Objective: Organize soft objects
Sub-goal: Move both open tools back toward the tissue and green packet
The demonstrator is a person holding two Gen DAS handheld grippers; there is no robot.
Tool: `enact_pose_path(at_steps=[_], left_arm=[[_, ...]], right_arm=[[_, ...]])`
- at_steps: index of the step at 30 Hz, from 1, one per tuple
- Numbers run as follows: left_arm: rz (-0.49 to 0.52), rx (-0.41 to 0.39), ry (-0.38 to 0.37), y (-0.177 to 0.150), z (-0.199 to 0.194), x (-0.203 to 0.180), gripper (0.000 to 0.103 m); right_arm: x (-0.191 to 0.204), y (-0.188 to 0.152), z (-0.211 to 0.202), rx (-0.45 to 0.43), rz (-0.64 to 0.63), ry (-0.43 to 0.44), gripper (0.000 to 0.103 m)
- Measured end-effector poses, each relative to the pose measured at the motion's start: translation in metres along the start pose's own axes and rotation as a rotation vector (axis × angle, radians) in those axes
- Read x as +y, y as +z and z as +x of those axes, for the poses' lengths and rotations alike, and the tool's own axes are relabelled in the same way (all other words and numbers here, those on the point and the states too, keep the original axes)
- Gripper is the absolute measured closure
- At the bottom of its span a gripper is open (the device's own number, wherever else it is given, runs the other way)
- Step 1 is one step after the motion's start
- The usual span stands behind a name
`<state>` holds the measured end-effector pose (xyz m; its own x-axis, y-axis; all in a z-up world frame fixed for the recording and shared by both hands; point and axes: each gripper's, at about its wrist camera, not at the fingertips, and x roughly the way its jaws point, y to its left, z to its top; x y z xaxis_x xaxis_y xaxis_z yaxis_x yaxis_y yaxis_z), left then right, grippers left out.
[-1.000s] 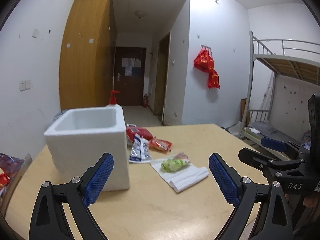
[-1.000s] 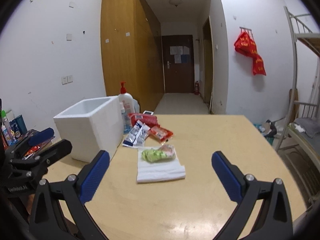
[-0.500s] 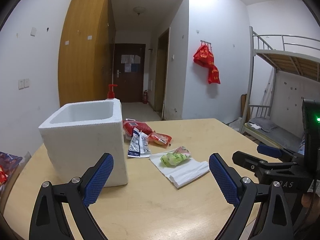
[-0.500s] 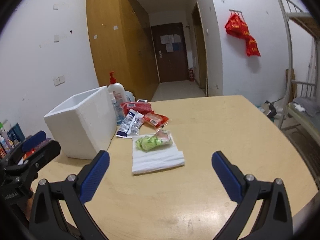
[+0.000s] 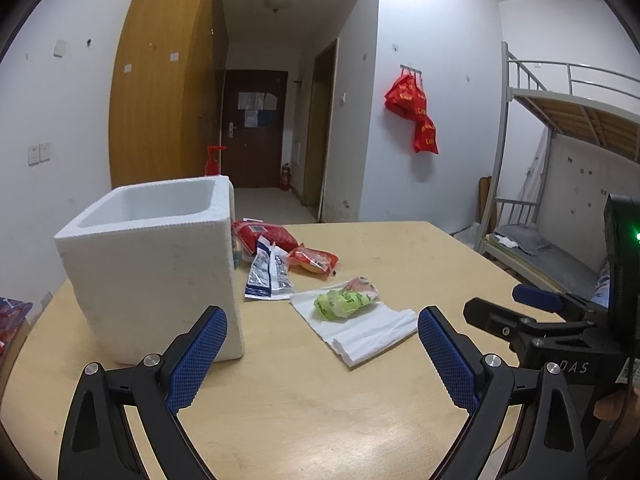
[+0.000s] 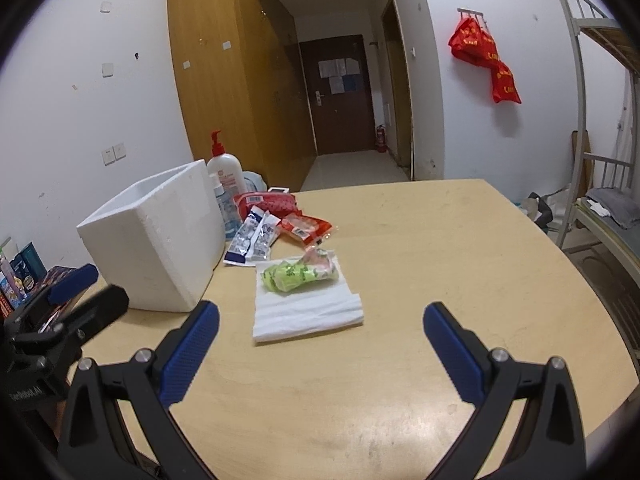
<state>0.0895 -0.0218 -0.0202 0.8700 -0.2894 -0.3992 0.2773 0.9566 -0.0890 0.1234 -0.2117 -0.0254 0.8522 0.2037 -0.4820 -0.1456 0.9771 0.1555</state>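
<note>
I am holding my left gripper (image 5: 320, 352) and right gripper (image 6: 320, 344) spread wide and empty above the table (image 6: 440, 240); "DAS" is showing on the right one. The green packet (image 6: 292, 276) is lying on white tissue (image 6: 306, 310), beside the foam box (image 5: 152, 264).

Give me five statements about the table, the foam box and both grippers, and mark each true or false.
1. The green packet lies on the folded white tissue. True.
2. The left gripper is shut on a red packet. False: its jaws are open and hold nothing.
3. The white foam box has no lid on. True.
4. The right gripper is open and holds nothing. True.
5. The blue-and-white packet is inside the foam box. False: it lies on the table beside the box.
</note>
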Motion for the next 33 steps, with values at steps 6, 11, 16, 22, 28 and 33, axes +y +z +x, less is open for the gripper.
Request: enact_pose_path(at_steps=[6, 11, 16, 22, 28, 33], left_arm=[[-0.010, 0.034, -0.017, 0.000, 0.014, 0.001, 0.006], [-0.017, 0.076, -0.041, 0.001, 0.029, 0.000, 0.006], [-0.003, 0.133, -0.069, -0.001, 0.051, -0.006, 0.006], [-0.005, 0.184, -0.084, -0.004, 0.075, -0.011, 0.007], [0.000, 0.236, -0.095, -0.007, 0.099, -0.014, 0.010], [-0.018, 0.265, -0.093, -0.008, 0.115, -0.011, 0.013]], right_arm=[[-0.005, 0.004, 0.006, 0.012, -0.001, -0.010, 0.000], [-0.010, 0.007, 0.017, 0.036, -0.017, -0.017, 0.000], [-0.017, 0.015, 0.029, 0.062, -0.033, -0.011, 0.000], [-0.023, 0.022, 0.048, 0.107, -0.068, -0.001, 0.000], [-0.026, 0.033, 0.070, 0.165, -0.107, 0.063, 0.000], [-0.024, 0.041, 0.095, 0.224, -0.135, 0.106, 0.000]])
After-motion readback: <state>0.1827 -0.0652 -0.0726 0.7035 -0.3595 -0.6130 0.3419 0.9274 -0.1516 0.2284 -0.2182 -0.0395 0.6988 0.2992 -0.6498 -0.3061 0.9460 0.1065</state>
